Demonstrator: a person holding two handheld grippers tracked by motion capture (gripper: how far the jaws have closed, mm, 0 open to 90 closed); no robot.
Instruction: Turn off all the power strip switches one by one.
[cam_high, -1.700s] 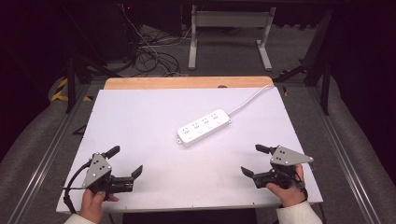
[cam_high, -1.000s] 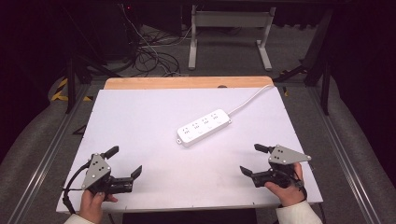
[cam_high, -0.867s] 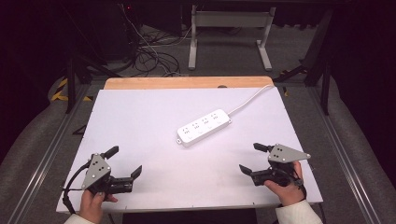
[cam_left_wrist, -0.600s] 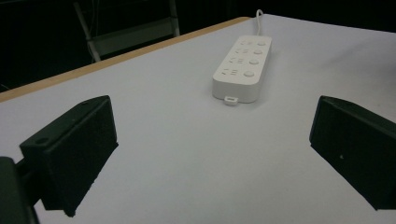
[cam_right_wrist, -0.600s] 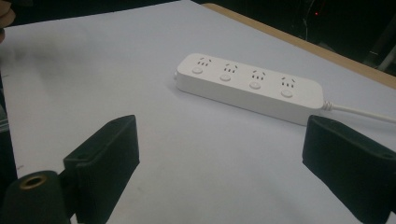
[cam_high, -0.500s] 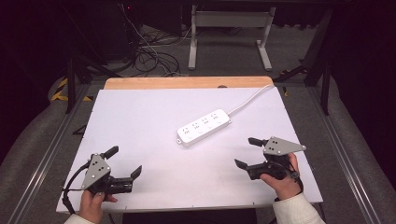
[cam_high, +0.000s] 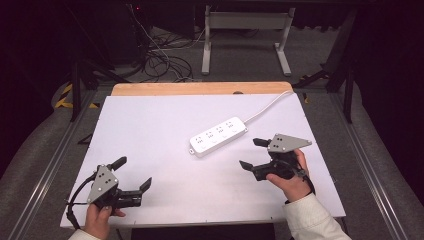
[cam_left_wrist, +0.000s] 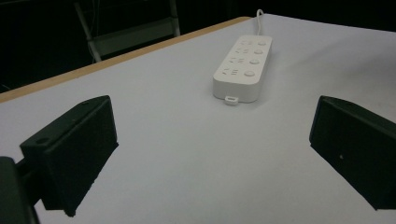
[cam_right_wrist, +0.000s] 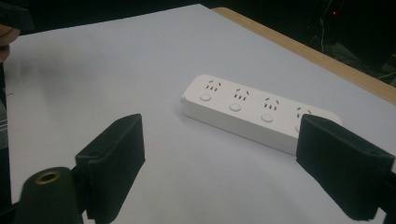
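The right gripper (cam_high: 252, 153), jaws wide but just closing a little with nothing between them, sits at four o'clock of the power strip (cam_high: 218, 136). The left gripper (cam_high: 132, 172) rests at eight o'clock, jaws apart and empty

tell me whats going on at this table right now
A person at a white table holds a two-jaw gripper in each hand. The right gripper hangs close to a white power strip that lies flat mid-table, its cord running off the far edge. Its jaws stand wide with nothing between them, though they have just been closing a little. The left gripper sits near the front left corner, open and apart from the strip. Nothing is gripped yet.
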